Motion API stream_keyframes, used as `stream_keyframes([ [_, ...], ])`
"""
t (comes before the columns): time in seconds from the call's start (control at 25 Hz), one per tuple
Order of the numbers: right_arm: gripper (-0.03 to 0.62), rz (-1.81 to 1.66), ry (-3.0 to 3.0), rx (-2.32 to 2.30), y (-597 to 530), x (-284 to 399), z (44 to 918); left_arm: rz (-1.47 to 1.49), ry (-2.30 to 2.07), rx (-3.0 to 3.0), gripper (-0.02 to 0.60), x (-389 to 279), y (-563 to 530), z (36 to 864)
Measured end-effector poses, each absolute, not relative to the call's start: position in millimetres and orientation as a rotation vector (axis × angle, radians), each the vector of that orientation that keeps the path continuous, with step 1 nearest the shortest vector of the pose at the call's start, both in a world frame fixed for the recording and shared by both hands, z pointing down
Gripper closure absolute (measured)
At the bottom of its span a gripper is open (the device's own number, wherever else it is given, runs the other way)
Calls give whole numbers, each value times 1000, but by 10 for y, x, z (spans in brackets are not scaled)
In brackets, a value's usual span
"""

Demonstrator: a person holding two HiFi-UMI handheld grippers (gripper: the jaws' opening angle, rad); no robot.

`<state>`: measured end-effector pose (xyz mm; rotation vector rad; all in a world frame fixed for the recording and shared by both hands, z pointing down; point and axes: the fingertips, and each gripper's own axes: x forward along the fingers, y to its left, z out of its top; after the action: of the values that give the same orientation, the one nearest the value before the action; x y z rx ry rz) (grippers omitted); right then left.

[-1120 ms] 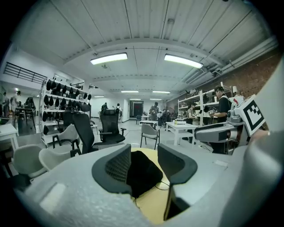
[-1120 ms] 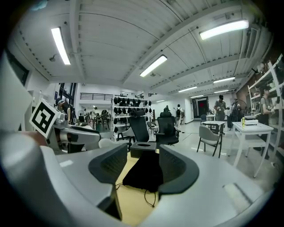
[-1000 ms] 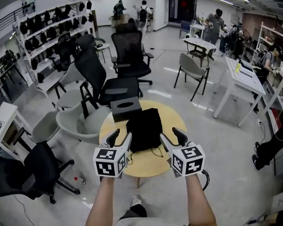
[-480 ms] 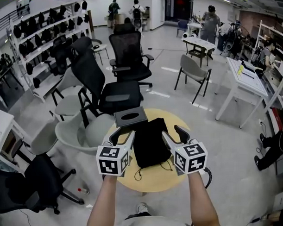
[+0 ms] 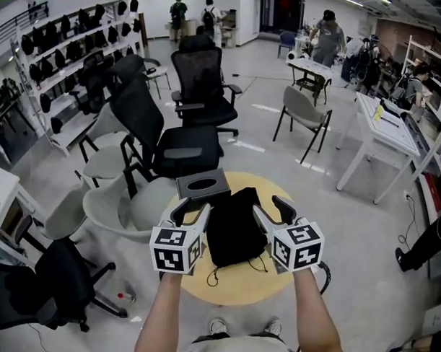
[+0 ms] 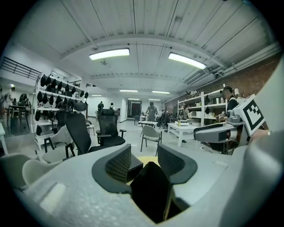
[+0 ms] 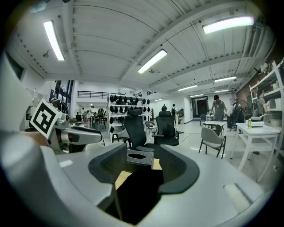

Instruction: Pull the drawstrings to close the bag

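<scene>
left gripper and right gripper hang wide open, empty, over the soft black fabric bag: approach step; next, each must pinch a thin black drawstring.

Grey floor; black office chairs, white tables, rack of possibly helmets; strip lights overhead.

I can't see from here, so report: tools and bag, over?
Left tool open, empty; right tool too. Bag on table, strings untouched. Box behind bag, nothing blocking.
</scene>
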<state>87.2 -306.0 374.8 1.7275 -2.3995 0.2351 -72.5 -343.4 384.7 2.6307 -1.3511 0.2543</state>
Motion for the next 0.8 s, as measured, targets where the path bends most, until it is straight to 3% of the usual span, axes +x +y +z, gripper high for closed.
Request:
stream_keyframes([
  [0.8, 365, 281, -2504, 1446, -3300, 1326, 4086, 367, -1546, 2506, 388, -474, -3350, 4085],
])
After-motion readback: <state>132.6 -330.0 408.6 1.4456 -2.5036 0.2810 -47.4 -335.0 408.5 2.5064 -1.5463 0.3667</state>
